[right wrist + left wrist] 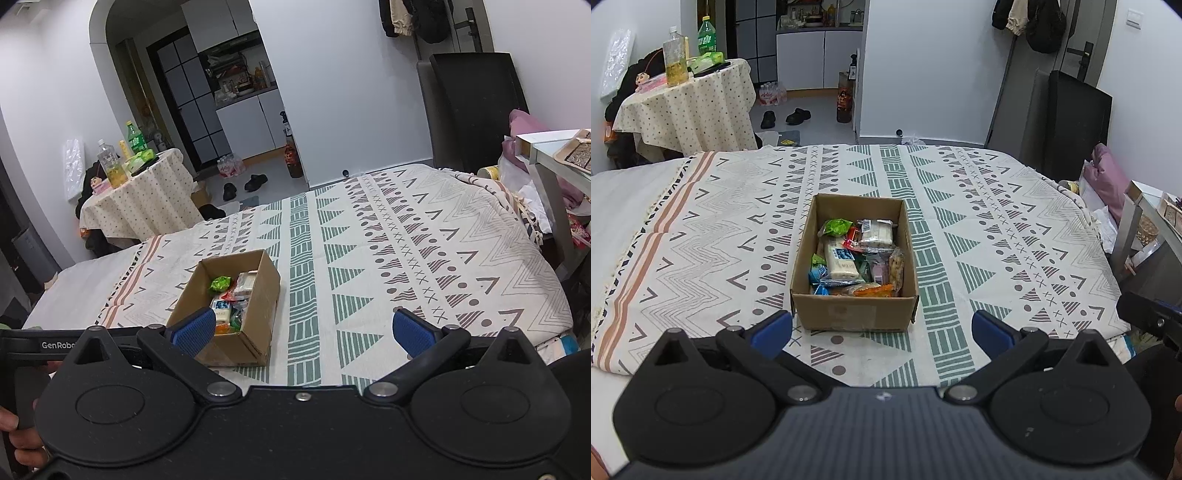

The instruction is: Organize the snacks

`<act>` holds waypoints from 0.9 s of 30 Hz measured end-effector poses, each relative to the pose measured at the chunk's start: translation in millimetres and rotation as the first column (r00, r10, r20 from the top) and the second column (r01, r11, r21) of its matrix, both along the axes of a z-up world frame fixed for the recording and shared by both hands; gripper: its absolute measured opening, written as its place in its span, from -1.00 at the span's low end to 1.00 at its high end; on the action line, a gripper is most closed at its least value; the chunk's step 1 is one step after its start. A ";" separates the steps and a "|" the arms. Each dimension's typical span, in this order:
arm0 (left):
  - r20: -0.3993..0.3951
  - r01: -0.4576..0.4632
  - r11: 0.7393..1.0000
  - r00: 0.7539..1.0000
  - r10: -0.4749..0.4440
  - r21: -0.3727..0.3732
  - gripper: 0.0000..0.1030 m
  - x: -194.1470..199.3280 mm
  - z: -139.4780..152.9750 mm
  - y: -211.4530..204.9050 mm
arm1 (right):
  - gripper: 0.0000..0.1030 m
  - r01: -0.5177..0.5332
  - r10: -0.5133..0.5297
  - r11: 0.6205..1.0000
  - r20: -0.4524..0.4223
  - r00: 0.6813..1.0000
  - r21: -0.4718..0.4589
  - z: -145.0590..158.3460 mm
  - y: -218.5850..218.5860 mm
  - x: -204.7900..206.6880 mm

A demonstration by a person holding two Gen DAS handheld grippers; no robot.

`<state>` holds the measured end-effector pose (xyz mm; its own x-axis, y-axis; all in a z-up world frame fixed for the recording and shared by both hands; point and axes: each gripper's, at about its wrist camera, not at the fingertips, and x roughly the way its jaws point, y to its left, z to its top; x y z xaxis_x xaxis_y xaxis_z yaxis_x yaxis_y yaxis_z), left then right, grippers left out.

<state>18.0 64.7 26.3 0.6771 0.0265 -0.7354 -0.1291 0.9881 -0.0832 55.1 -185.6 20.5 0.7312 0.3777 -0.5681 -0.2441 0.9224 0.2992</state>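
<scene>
- Left wrist view showed a bed [701,229] covered by a patterned cloth [979,221] with green, grey and orange bands, filling most of the scene.
- Beyond the bed, a small round table [690,107] under a dotted cloth stood at the far left, carrying bottles [675,55] and a green packet; a pair of dark shoes [785,117] lay on the floor past it.
- An open cardboard box [853,314] sat on the cloth near the middle of the bed, just ahead of the left gripper and nearly centred between its fingers.
- The left gripper [882,328] hovered low in front of the box, its blue-padded fingers [772,330] spread wide and holding nothing.
- The right gripper [304,328] hung to the right of the box, fingers [412,330] likewise spread wide and empty; in the right wrist view its left finger overlapped the near edge of the box [258,280].
- Snacks [857,258] filled the box: a pale packet with a blue label [840,263] lay near the middle, a green wrapper [836,226] and a clear-wrapped pale bar [875,232] at the far end, and orange and blue wrappers at the near end.
- Part of a hand [18,439] showed at the lower left edge of the right wrist view.
</scene>
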 end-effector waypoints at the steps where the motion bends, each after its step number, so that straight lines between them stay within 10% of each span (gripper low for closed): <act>1: -0.001 0.000 1.000 1.000 0.000 0.000 1.00 0.1 -0.3 0.2 | 1.00 0.001 -0.001 1.000 -0.001 1.000 0.001 -0.3 -0.4 0.1; 27: 0.016 -0.008 1.000 1.000 0.008 -0.004 1.00 -5.9 5.9 4.3 | 1.00 -0.008 0.008 1.000 0.003 1.000 -0.012 3.6 2.0 -1.1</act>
<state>12.1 68.9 32.2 0.6890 0.0293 -0.7242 -0.1358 0.9867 -0.0893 54.0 -183.6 24.0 0.7300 0.3769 -0.5702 -0.2522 0.9239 0.2878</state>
